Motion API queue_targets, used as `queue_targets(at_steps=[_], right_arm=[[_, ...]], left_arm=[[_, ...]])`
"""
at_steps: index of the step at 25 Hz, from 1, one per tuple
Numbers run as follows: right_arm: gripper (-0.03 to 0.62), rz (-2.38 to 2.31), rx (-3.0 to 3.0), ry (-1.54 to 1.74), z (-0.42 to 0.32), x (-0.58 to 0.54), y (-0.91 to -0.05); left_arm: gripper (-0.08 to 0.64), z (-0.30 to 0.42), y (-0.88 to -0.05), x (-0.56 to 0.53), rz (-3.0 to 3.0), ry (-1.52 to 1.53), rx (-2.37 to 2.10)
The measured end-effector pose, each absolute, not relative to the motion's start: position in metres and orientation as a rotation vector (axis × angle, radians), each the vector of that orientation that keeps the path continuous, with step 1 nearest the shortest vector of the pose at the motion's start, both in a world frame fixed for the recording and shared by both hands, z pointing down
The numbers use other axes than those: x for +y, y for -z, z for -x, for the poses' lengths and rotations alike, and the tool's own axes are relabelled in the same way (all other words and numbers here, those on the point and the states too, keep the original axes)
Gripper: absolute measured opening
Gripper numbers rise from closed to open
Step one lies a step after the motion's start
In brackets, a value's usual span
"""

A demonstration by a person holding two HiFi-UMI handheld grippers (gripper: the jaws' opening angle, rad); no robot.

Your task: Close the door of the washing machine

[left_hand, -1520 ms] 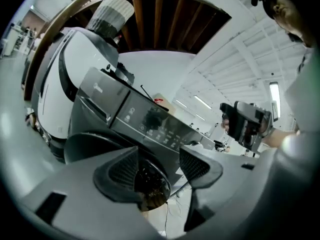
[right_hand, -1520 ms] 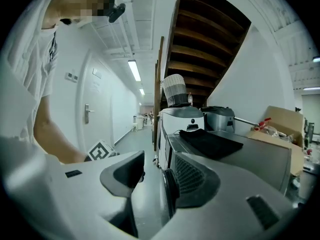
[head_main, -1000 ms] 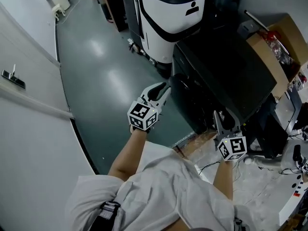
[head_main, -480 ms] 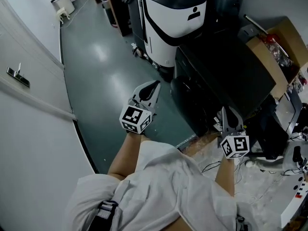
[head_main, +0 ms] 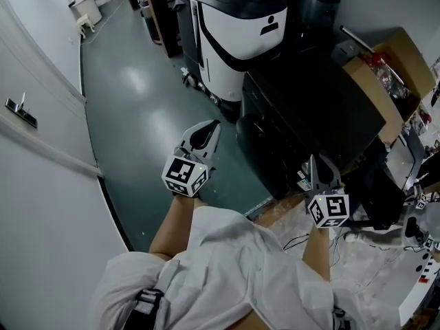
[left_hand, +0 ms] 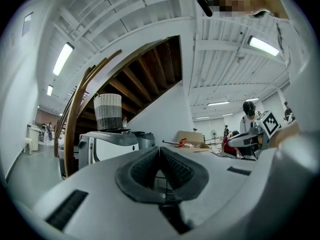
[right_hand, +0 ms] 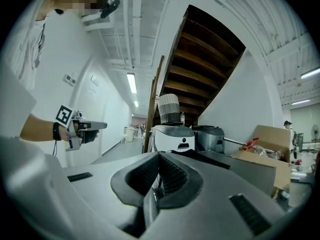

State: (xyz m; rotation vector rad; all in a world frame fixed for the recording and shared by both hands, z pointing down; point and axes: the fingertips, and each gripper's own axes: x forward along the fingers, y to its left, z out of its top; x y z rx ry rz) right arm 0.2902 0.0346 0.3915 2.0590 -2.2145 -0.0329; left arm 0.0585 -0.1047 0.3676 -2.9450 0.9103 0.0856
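Note:
The washing machine [head_main: 313, 98] is a black box at the middle right of the head view, and its dark front [head_main: 260, 137] faces left. The round door on that front seems to lie against the body, though the dark hides the seam. My left gripper [head_main: 214, 126] hovers just left of that front, shut and empty, apart from it. Level with the machine's near corner, my right gripper [head_main: 318, 161] is shut on nothing. In the left gripper view the pads [left_hand: 172, 166] meet with nothing between them. The right gripper's pads [right_hand: 170, 173] are pressed together too.
A white and black machine [head_main: 237, 19] stands behind the washer, with a woven basket [left_hand: 107, 111] on top. An open cardboard box [head_main: 395, 60] sits at the right. Cables and white gear [head_main: 419, 253] crowd the near right. Green floor [head_main: 137, 95] and a white wall [head_main: 34, 150] lie left.
My left gripper has drawn back to the left, away from the washer's front, and its jaws have shut. The right gripper's jaws have shut as well and it barely shifted.

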Motion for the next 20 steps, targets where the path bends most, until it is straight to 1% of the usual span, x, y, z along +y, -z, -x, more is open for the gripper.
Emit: queue_targets(at_steps=[20], right_arm=[[0.026, -2.022, -2.207, 0.070, -0.2849, 0.0299, -0.3923]], left_arm=[[0.014, -0.0609, -0.3677, -0.1036, 2.961, -0.096, 0.875]])
